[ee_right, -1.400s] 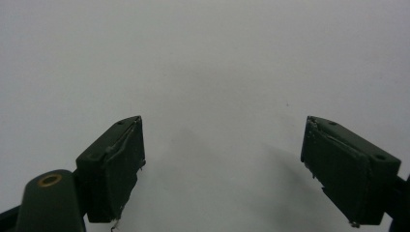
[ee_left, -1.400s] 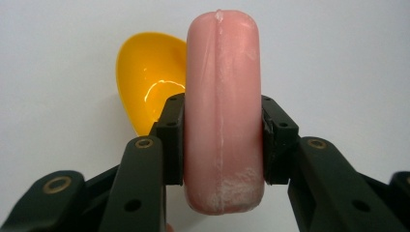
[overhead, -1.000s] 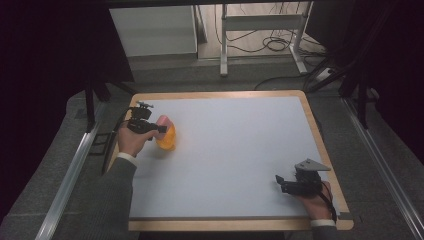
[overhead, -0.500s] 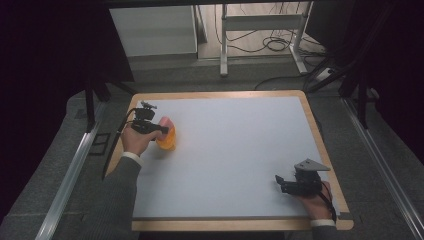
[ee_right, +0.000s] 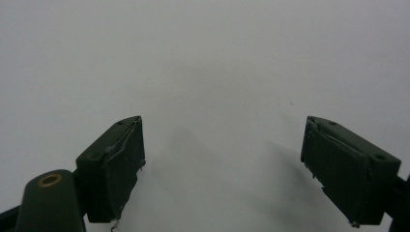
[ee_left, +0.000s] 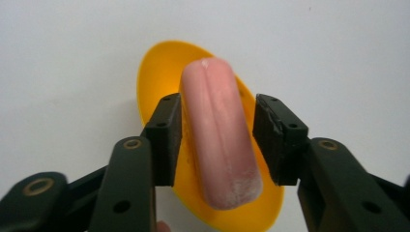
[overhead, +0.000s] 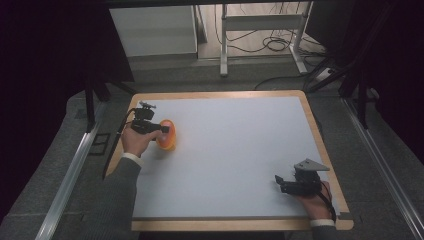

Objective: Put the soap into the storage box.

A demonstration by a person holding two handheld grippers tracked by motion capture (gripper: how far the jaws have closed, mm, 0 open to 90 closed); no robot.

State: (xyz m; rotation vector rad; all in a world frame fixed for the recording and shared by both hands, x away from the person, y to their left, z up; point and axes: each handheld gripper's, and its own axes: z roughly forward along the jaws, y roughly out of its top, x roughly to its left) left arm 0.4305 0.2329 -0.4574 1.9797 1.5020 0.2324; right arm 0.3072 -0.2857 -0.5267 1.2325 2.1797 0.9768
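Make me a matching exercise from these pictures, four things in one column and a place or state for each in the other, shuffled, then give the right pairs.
Things:
1. pink sausage
2. yellow dish
3. left gripper
4. right gripper

Places or states:
A. jaws spread wide over bare white table, nothing between them
B. lies lengthwise in the dish
C. jaws on either side of the sausage, small gaps showing
D. sits on the table near its left edge, under the sausage

Pairs: 1-B, 2-D, 3-C, 4-A
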